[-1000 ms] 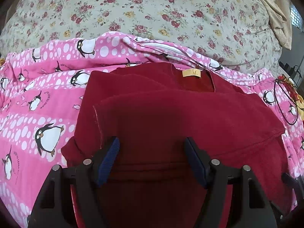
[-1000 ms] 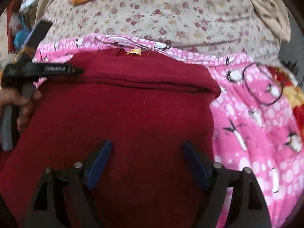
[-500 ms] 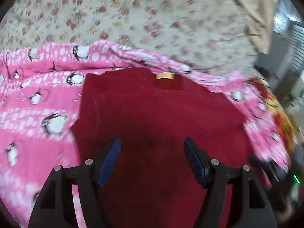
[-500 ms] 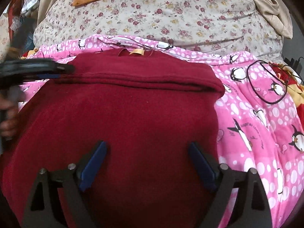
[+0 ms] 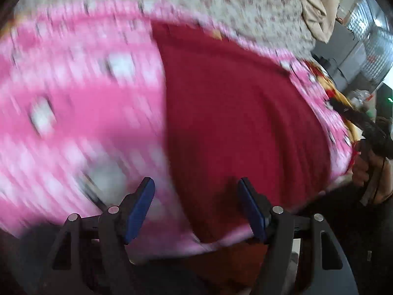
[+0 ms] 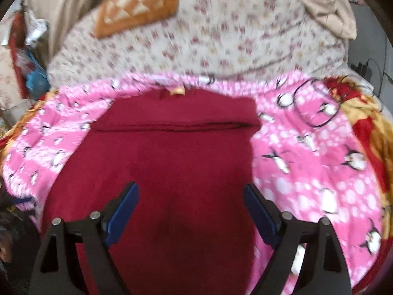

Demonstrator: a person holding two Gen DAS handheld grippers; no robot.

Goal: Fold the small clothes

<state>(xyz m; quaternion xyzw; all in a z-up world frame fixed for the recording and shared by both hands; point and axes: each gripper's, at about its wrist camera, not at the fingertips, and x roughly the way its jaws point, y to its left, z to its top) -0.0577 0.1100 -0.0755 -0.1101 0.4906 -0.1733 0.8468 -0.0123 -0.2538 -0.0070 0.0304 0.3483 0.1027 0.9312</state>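
I had both the left gripper (image 5: 196, 205) and the right gripper (image 6: 191, 210) spread wide and empty above the dark red sweater (image 6: 172, 167), lying folded on the pink penguin blanket (image 6: 307, 162).

One dark red garment (image 6: 172, 162) lies folded on one pink penguin-print blanket (image 6: 307, 172), its single yellow neck label (image 6: 177, 91) near the blanket's far edge. Past that edge are one floral bedsheet (image 6: 221, 32), one orange patterned cushion (image 6: 137, 5) and one beige cloth (image 6: 329, 7) at the far right corner. Two grippers show, the left gripper (image 5: 196, 206) and the right gripper (image 6: 191, 211), each with two blue-padded fingers spread apart and holding nothing.
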